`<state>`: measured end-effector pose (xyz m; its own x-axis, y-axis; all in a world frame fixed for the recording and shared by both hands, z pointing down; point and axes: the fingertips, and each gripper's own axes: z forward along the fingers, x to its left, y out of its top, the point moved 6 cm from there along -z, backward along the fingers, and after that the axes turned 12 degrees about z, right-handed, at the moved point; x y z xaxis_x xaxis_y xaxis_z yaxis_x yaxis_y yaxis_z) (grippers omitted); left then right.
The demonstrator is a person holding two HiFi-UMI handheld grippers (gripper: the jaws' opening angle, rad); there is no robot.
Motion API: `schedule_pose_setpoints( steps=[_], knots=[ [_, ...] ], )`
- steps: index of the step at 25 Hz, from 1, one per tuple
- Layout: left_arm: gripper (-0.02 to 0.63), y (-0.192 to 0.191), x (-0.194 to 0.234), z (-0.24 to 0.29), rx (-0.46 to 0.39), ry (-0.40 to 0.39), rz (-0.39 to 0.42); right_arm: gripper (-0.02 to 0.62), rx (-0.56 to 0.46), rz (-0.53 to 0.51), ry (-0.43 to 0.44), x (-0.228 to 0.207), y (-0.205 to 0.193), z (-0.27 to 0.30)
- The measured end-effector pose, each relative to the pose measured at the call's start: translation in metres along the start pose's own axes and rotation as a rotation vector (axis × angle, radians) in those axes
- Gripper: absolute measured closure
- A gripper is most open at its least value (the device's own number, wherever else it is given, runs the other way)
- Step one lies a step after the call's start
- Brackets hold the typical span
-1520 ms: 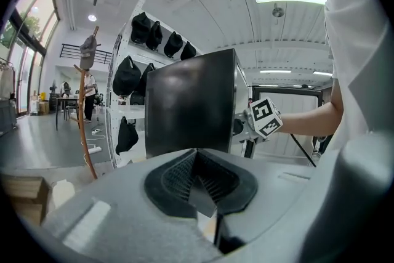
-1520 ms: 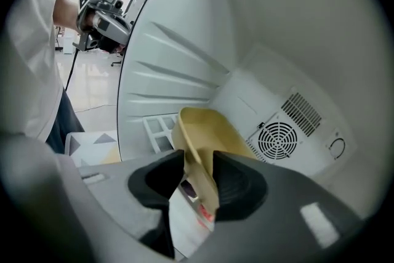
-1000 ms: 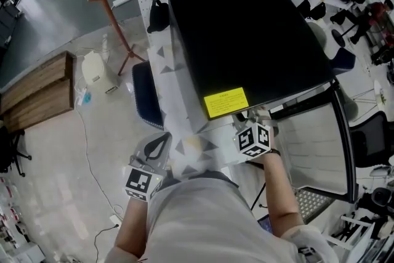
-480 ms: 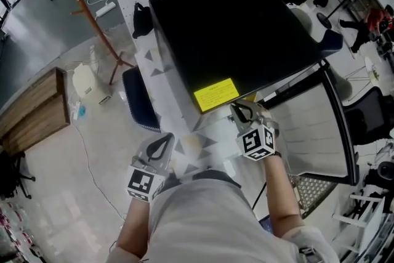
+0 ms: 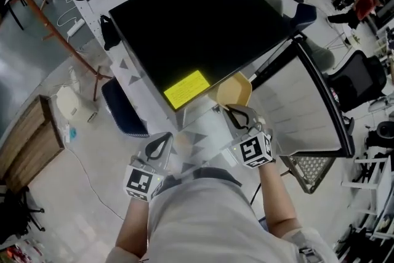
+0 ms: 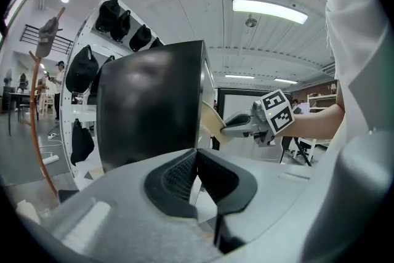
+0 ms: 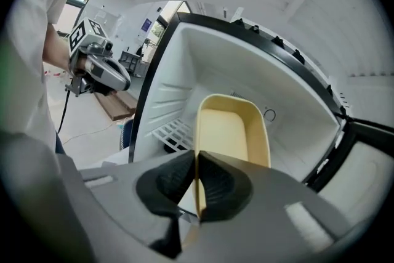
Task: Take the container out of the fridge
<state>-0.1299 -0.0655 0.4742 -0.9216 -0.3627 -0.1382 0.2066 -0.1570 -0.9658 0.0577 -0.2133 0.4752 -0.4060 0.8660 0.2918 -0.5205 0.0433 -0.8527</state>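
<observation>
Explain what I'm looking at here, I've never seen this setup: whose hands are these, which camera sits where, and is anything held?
There is no robot arm: a person holds a two-fingered gripper in each hand. The head view looks down from the person's head. The other two views ride on the grippers and look along their fingers. Below stands a black box-shaped mini fridge with its door swung open and a white inside. The right gripper is shut on the rim of a pale yellow rectangular plastic container, at the fridge's opening. The left gripper is held off to the side, fingers together, holding nothing.
</observation>
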Motion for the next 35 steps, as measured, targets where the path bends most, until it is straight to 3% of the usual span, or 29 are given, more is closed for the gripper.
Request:
schedule_pose_setpoints(
  steps=[6,19,27,35],
  knots=[
    [0.597,0.007,-0.007,0.020,-0.024,-0.099,0.019,0.574,-0.053,0.135,-0.056,0.001,-0.007,-0.029],
    [0.597,0.023,-0.026,0.052,-0.100,-0.264,0.045,0.574,-0.160,0.322,-0.162,0.013,-0.022,-0.083],
    [0.597,0.029,-0.038,0.063,-0.115,-0.319,0.051,0.574,-0.237,0.498,-0.201,0.024,-0.034,-0.105],
    [0.597,0.034,-0.046,0.069,-0.119,-0.342,0.058,0.574,-0.226,0.526,-0.240,0.026,-0.046,-0.118]
  ],
)
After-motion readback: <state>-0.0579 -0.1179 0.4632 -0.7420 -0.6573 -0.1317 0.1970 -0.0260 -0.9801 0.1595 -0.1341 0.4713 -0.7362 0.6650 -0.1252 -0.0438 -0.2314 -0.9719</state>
